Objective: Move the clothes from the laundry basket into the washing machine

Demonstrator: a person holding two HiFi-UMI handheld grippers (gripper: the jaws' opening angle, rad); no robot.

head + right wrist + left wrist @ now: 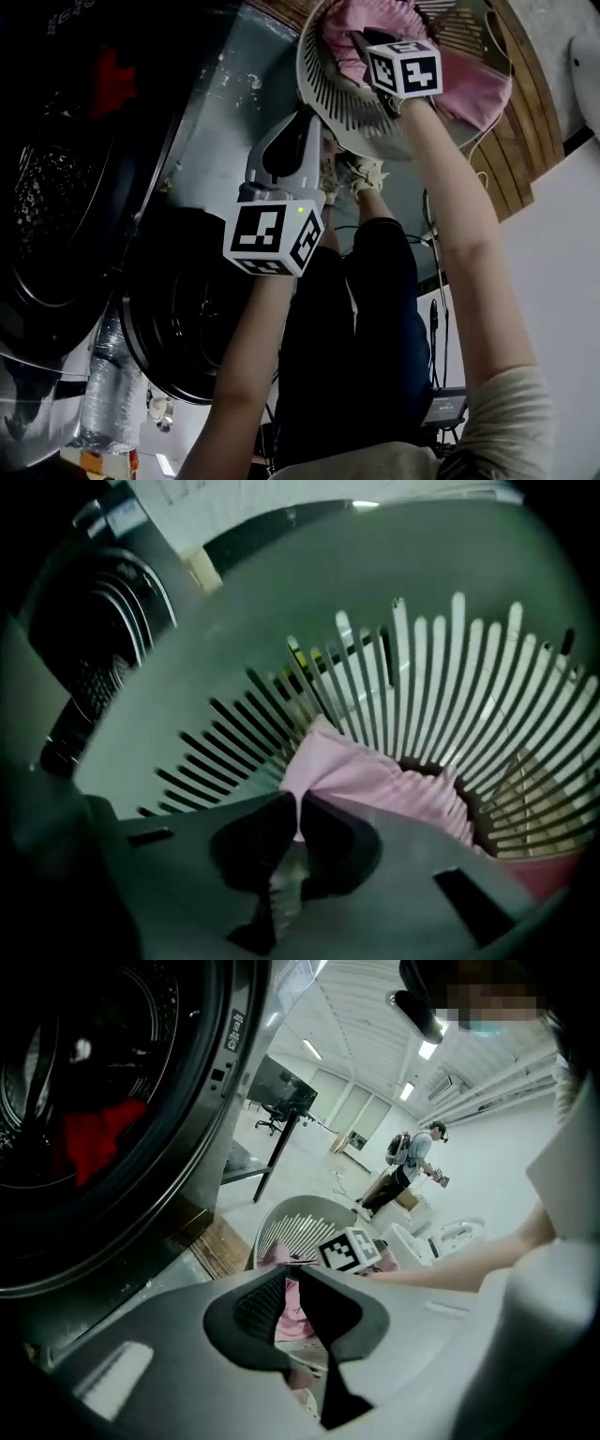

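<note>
While your right gripper [295, 803] reaches down inside the laundry basket [450, 667], its jaws are pinched together on a raised fold of the pink garment [375, 775]. The rest of that garment lies bunched against the basket's slatted wall and across its bottom. From the head view, the right gripper's marker cube sits just inside the basket's rim, with pink cloth spreading on either side of it.

Your left gripper [289, 1271] hangs just outside the basket, on the side nearer the washing machine [141, 1101]. Its jaws are closed tip to tip with nothing caught between them; the pink you see there is cloth lying farther off in the basket.

The washing machine stands beside the basket with its dark drum exposed, and a red garment [98, 1138] already lies inside that drum, well apart from the basket.
</note>
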